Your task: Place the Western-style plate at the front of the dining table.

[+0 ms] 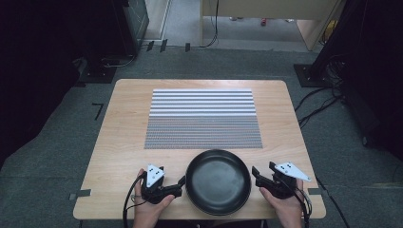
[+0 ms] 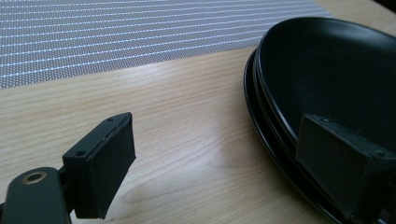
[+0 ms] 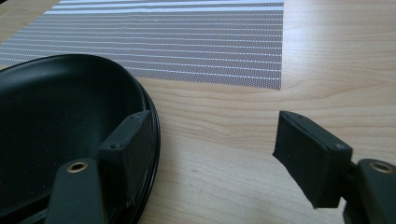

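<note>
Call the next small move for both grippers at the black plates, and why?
Probably close both: left gripper and right gripper are open, flanking the stacked black plates, each with one jaw over the rim. The striped placemat beyond is bare, a likely destination.

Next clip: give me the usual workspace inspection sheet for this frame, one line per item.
Surface: light wood table, flat and dry.
Job's things: black plates, seemingly two stacked, at the near edge; striped grey placemat beyond them, lying flat.
Clutter: nothing seen.
Grippers: left gripper and right gripper both open, flanking the plates; in each gripper view one finger overlaps the plate rim, contact unclear.
Cables: one trails from each gripper; more lie on the floor at right.
Surroundings: grey carpet, dark equipment stands, tape marks.
</note>
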A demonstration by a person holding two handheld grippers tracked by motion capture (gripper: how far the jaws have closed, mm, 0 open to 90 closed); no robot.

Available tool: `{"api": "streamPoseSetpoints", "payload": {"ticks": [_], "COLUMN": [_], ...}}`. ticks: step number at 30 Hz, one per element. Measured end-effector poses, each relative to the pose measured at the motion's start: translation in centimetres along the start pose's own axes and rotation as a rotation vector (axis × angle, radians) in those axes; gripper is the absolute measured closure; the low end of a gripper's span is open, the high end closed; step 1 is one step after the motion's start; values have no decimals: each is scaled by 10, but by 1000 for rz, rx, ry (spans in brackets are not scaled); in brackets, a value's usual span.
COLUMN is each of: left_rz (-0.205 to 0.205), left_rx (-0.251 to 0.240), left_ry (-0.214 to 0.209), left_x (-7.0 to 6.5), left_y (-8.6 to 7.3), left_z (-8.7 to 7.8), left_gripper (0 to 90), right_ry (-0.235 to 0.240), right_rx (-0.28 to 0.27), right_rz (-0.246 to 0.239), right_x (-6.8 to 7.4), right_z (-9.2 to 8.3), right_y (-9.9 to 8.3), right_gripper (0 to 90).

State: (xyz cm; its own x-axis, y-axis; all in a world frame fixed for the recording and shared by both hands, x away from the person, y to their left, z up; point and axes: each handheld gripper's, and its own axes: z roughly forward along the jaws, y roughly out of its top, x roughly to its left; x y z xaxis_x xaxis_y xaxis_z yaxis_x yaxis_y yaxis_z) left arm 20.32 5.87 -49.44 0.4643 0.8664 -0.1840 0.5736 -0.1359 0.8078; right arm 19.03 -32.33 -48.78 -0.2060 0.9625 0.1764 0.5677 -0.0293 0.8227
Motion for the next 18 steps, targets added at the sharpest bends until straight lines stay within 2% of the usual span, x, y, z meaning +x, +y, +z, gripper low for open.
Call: {"api": "streamPoseSetpoints", "payload": {"ticks": [4,6,7,11,15,18], "left_rz": [-4,-7,-8,-8,-2,6], "left_rx": [-16,-24,-28,-32,-34,-27], "left_ry": [-3,-5,-9,-24,-38,-56], "left_x": [-1,-1,-1,-4,-7,-10], "left_y": [0,1,1,0,0,-1], "left_z": [-2,-2,-3,-2,-2,0], "left_gripper": [113,113,113,114,118,132], "right_ry": [5,21,21,98,113,153], "right_rx": [-4,-1,-1,6,6,24], "right_rz": [-7,-8,-8,14,5,28], "right_x": [2,3,3,3,5,7], "right_z": [1,1,1,2,2,3], "right_y": [0,-1,-1,-1,-2,-4], "right_gripper": [304,371,371,508,561,621]}}
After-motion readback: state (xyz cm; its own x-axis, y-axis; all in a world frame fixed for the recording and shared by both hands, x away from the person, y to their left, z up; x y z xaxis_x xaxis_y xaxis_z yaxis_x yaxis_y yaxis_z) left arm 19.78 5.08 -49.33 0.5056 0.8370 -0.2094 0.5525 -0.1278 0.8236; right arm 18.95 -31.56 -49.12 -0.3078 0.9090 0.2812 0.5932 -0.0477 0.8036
